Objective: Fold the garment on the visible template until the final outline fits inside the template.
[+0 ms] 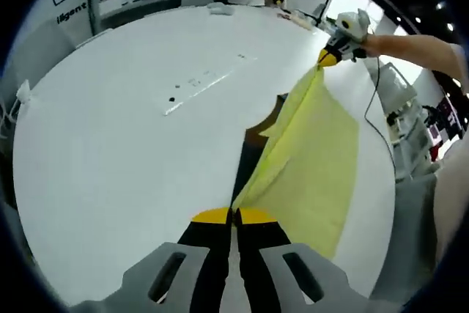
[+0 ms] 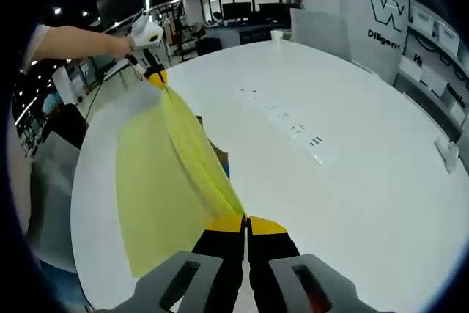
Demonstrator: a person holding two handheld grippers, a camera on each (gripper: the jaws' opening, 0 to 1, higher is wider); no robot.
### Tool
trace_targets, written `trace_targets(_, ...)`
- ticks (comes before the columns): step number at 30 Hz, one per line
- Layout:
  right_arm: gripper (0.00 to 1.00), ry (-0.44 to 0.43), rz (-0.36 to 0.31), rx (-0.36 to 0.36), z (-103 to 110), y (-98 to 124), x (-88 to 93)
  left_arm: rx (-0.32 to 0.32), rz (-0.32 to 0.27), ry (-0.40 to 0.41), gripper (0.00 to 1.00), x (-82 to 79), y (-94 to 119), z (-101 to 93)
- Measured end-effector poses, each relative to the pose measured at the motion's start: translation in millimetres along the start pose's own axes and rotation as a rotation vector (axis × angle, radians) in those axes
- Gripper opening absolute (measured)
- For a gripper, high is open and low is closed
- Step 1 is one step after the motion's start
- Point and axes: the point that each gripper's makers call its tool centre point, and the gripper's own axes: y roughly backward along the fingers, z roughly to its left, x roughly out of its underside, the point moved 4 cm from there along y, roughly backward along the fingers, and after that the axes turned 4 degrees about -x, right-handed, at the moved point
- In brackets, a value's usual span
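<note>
Left hand-held gripper and right hand-held gripper each clamp one end of the yellow garment, stretched taut above the white table. Folding appears unfinished; final placement remains.

The garment is stretched above the table between the left gripper and the right gripper, pinched at each end. A brown template is glimpsed beneath it, on the table.
</note>
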Motion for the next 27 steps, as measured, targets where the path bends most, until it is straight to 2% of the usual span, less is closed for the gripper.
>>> trace_targets(10,0.0,-0.04,0.023,0.01,-14,-19,2.3,-0.007,0.014,0.097,0.02,5.9,-16,12.3)
trace_targets(15,0.0,-0.063,0.013,0.041,-19,-23,1.4,-0.061,-0.008,0.132,0.0,3.3,-16,23.2)
trace_targets(17,0.0,-0.093,-0.005,0.06,-24,-22,0.8,-0.095,-0.012,0.109,0.0,3.4,-14,29.0)
trace_targets(20,0.0,-0.094,-0.029,0.069,-22,-19,1.6,-0.077,-0.019,0.137,0.0,4.5,-12,25.4)
trace_targets(27,0.0,-0.111,-0.047,0.065,-8,-8,16.1,-0.051,-0.042,0.116,0.01,12.1,-5,7.2)
